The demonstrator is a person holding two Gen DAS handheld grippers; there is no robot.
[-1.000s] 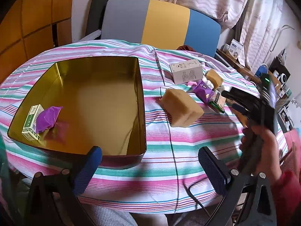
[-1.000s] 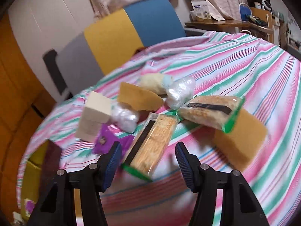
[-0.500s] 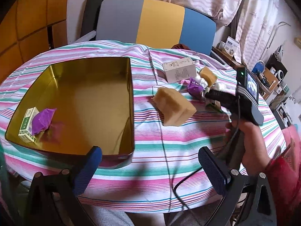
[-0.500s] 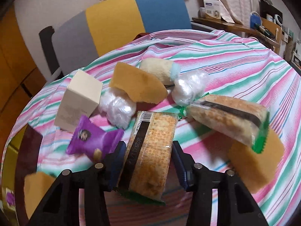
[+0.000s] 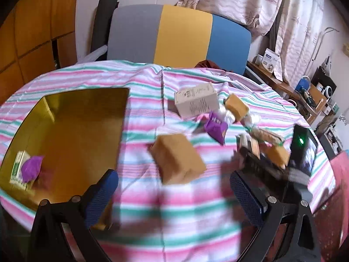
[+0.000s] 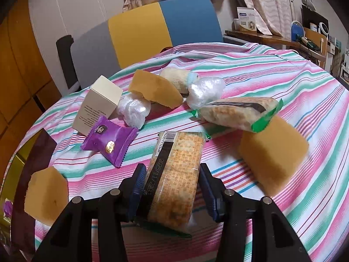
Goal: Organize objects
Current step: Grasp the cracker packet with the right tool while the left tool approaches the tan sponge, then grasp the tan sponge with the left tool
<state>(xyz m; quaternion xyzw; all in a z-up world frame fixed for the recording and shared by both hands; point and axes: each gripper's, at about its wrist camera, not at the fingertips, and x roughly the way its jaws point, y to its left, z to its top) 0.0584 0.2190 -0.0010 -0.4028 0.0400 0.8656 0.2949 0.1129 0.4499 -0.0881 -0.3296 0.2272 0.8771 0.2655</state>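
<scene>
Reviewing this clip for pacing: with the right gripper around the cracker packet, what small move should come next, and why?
Probably lift it straight up. The right gripper has just been closing and its pads now press both sides of the cracker packet, which still lies on the striped cloth. The gold tin sits open to receive it.

A chair [image 5: 181,37] with grey, yellow and blue back panels stands behind the worktop's far edge. Patterned curtains [image 5: 244,2] hang behind it. Beyond the right edge, a cluttered wooden shelf [image 6: 274,37] carries a white card [image 6: 245,21].
</scene>
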